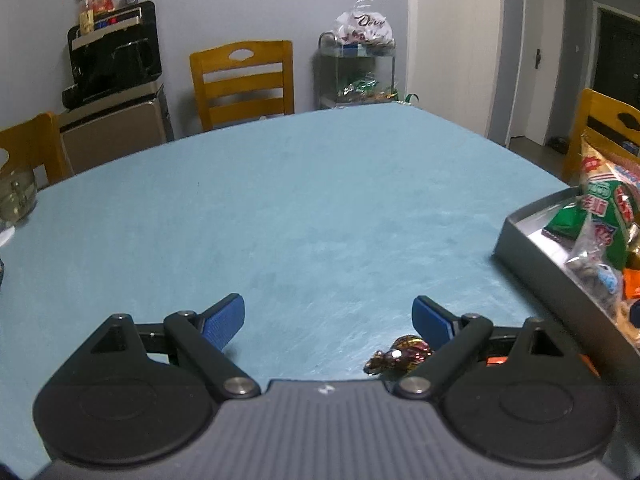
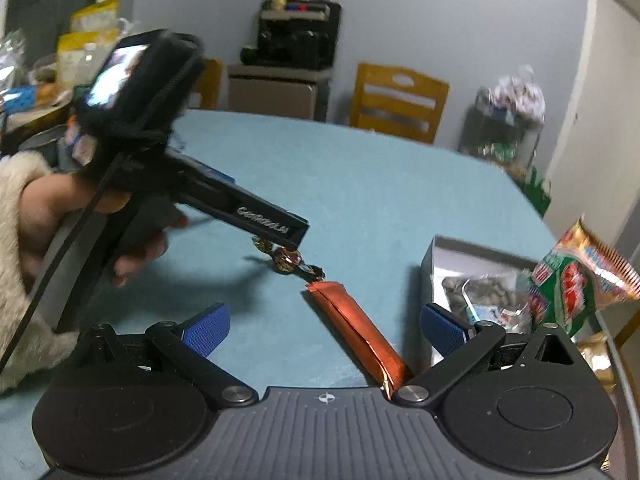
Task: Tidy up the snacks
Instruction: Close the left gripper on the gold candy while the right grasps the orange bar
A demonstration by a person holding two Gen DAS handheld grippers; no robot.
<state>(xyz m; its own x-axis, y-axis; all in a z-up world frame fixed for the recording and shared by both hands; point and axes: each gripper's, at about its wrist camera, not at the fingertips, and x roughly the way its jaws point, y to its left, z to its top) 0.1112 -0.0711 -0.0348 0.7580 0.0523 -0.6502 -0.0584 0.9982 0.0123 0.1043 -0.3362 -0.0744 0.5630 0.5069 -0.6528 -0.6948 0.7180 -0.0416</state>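
Left gripper (image 1: 328, 320) wide open, nothing between the blue pads (image 1: 224, 320); hovering low over teal table (image 1: 300, 200). Foil-wrapped candy (image 1: 400, 354) on cloth at 5 o'clock, just beside right finger, contact unclear. Right gripper (image 2: 326, 326) also spread, empty. Orange foil stick pack (image 2: 356, 330) lying between its fingers, nearer the right one. Gray snack tray (image 2: 430, 258) at 3 o'clock, holding green packet (image 2: 568, 292), probably crackers, plus clear nut bag (image 2: 480, 288).
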